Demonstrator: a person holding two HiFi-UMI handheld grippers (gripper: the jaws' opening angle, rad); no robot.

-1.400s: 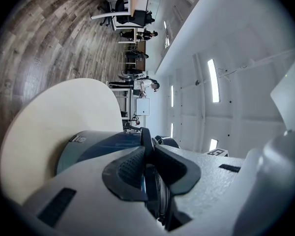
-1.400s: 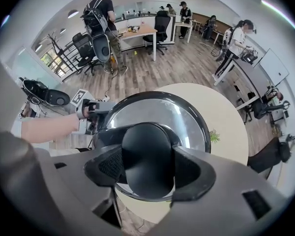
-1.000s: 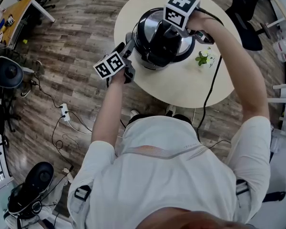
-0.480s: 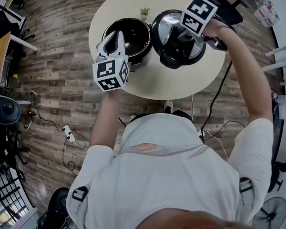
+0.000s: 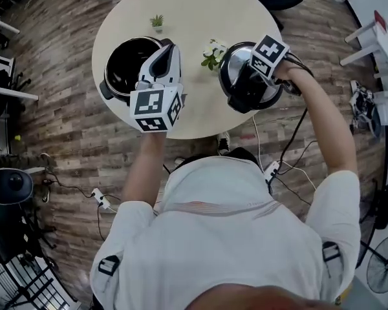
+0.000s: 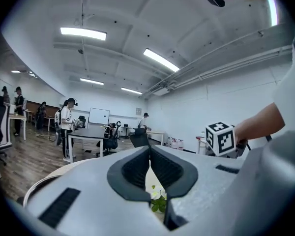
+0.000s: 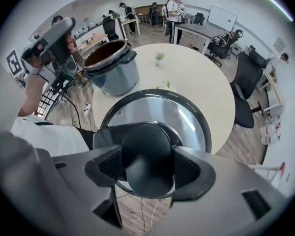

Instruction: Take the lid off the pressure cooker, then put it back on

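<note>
**Lid (image 5: 234,63) off, out to the right of the open pot (image 5: 126,70)**

Within the last second, lifted the lid off the pot and swung it right, well clear of the rim. Also raised the left gripper (image 5: 169,45) from beside the pot's side handle to above its near right edge.

Left arm: reaches straight forward from the shoulder, forearm extended. Holds the gripper level, pointing away across the table (image 5: 200,11), with its marker cube (image 5: 156,108) nearest the body. Has just brought the left jaws (image 6: 149,154) together; pads meet with nothing between them. Shows only the flowering plant (image 6: 157,200) far behind, through the slit below the pads.

Right arm: stretches forward and to the right, slightly bent at the elbow. Points the right gripper (image 5: 247,86) straight down onto the lid. Clamps the lid's black knob (image 7: 148,156) between the right jaws (image 7: 147,163), one pad pressed against each side.

Places the lid (image 7: 157,107), shiny side up, directly beneath the right gripper at the table's right edge, partly past it. Cannot tell whether it rests on the tabletop or hangs above it.

Leaves the pot (image 7: 112,68) uncovered and dark inside on the left half of the table. Puts the flowering plant (image 5: 212,51) between pot and lid, and the small green plant (image 5: 156,21) beyond the pot.
</note>
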